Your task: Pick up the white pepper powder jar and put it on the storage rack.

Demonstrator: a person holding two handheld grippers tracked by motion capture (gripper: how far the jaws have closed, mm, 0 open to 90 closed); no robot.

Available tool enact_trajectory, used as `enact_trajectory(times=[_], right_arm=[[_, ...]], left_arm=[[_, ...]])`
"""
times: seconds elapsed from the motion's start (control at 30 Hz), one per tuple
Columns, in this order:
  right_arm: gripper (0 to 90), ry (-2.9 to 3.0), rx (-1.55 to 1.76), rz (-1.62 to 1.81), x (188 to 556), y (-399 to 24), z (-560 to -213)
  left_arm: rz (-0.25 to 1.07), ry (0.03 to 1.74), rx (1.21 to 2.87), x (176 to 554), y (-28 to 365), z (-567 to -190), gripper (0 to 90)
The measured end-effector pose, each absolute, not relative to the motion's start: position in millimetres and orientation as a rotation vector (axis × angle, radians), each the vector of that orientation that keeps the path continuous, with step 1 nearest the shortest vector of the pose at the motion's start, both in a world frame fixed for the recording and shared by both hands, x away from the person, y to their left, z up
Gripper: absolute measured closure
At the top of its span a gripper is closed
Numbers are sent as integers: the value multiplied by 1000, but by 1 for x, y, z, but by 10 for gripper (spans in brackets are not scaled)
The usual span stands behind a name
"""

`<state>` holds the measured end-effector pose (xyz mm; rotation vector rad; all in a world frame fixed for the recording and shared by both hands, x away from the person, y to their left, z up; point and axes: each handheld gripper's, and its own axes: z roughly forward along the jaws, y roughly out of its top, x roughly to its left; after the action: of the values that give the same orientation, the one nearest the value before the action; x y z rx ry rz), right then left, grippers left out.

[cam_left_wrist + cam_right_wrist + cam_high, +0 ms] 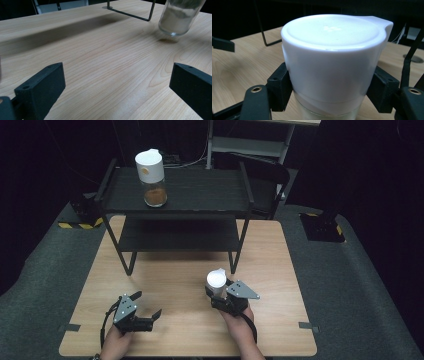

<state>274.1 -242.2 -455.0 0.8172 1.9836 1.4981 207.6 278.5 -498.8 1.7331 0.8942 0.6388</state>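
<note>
Jar (216, 282) stood upright, lower centre of frame, right gripper (223, 296) jaws clamped on its white cap; left gripper (142, 309) jaws open, empty.

jar (216, 284) | glass, white cap, pale powder | upright | table front-right, clamped in tool

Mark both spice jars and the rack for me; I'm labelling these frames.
held jar (332, 62), right gripper view, white cap side
shelf jar (150, 170), high view, white cap
black rack (200, 190), high view, top shelf
</note>
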Motion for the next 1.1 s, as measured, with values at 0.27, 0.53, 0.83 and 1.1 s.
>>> enact_trajectory(times=[0.27, 0.53, 0.83, 1.1], right_arm=[[300, 1944, 776, 1526, 258, -245, -430], [301, 1907, 760, 1550, 247, -251, -407], [301, 1880, 729, 1559, 238, -253, -380], [301, 1862, 702, 1572, 235, -256, -358]], left_arm=[[641, 891, 1739, 208, 278, -498, 5], [644, 891, 1741, 207, 278, -498, 5], [645, 887, 1747, 207, 277, -498, 5], [638, 890, 1744, 208, 278, -498, 5]])
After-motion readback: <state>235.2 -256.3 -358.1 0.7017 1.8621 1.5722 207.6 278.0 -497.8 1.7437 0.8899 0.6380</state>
